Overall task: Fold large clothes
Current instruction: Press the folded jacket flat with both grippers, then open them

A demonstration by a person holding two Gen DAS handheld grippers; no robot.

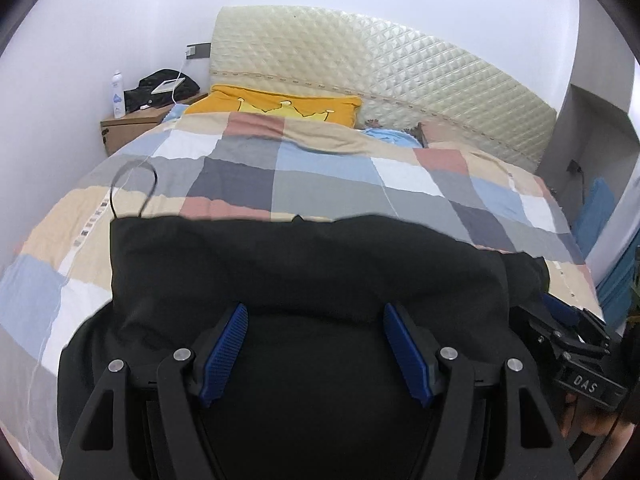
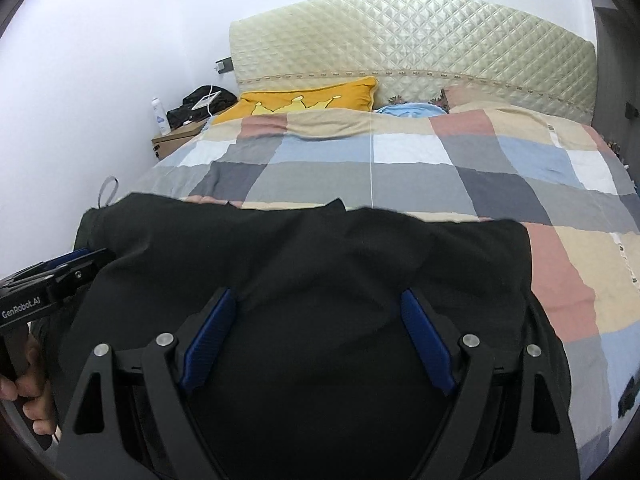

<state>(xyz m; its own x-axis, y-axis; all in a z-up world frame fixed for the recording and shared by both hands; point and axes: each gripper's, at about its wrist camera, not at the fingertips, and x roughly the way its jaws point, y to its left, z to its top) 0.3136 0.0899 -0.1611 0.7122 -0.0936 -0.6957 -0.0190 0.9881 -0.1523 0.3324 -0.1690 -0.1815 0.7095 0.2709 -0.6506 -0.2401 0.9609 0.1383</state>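
white walls (image 2: 100, 60), a cream quilted headboard (image 2: 420, 40) behind a bed (image 2: 400, 176) in checked covers, wooden nightstand (image 1: 128, 128) beside its left corner.

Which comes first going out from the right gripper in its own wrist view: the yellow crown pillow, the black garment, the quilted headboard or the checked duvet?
1. Black garment, right under the right gripper.
2. Checked duvet, spread beyond the garment.
3. Yellow crown pillow, at the bed's head, left of centre.
4. Quilted headboard, upright behind the pillow.
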